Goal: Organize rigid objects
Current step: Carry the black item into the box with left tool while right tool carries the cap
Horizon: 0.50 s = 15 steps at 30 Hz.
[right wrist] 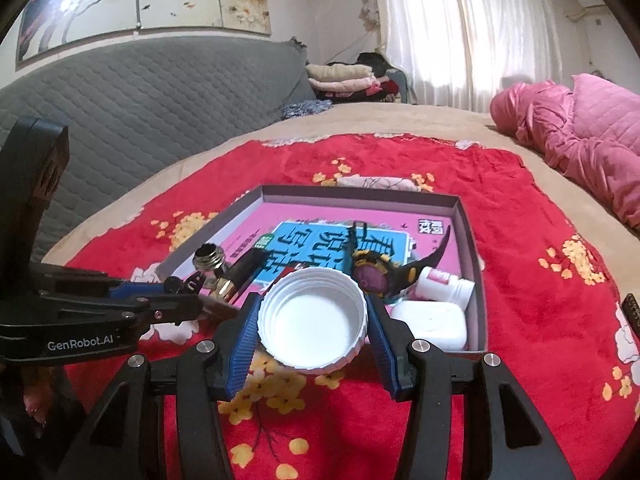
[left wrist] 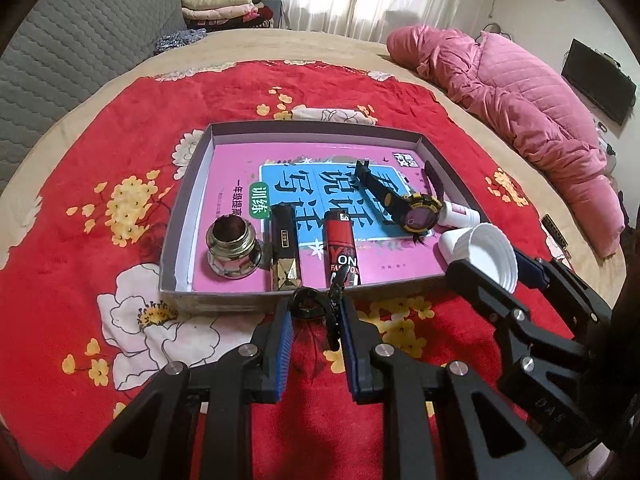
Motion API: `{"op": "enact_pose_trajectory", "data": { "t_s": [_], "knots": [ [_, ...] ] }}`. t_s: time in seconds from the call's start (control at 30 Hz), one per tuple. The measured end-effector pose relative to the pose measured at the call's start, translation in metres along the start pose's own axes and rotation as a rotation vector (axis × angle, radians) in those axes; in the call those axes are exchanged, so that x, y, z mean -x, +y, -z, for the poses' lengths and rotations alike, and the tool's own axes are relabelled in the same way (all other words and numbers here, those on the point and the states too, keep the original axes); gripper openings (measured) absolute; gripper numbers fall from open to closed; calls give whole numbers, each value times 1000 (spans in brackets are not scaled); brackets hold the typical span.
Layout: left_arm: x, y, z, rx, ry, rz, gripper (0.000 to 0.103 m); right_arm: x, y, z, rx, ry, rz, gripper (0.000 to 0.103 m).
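Here we carry a white lid [right wrist: 313,322] clamped in our right gripper [right wrist: 312,320] and a black clip [left wrist: 316,304] pinched in our left gripper [left wrist: 314,316], both headed for the box [left wrist: 180,216].

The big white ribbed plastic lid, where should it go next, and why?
Probably forward and down into the shallow grey cardboard tray. The right hand-held gripper grips the big white ribbed plastic lid just short of the tray's near edge, and the pink book cover inside has bare room.
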<state>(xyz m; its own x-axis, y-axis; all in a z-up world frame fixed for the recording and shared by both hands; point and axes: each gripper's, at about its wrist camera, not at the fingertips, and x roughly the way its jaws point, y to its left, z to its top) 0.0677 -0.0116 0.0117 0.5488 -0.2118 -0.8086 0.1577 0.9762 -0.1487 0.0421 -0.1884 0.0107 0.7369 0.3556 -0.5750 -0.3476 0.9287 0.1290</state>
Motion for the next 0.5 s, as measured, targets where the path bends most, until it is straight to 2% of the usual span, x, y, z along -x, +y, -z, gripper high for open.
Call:
{"op": "enact_pose_trajectory", "data": {
  "t_s": [0.5],
  "knots": [
    [-9, -8, -11, -9, -4, 11, 23, 9, -36, -9, -53, -47, 101, 53]
  ]
}}
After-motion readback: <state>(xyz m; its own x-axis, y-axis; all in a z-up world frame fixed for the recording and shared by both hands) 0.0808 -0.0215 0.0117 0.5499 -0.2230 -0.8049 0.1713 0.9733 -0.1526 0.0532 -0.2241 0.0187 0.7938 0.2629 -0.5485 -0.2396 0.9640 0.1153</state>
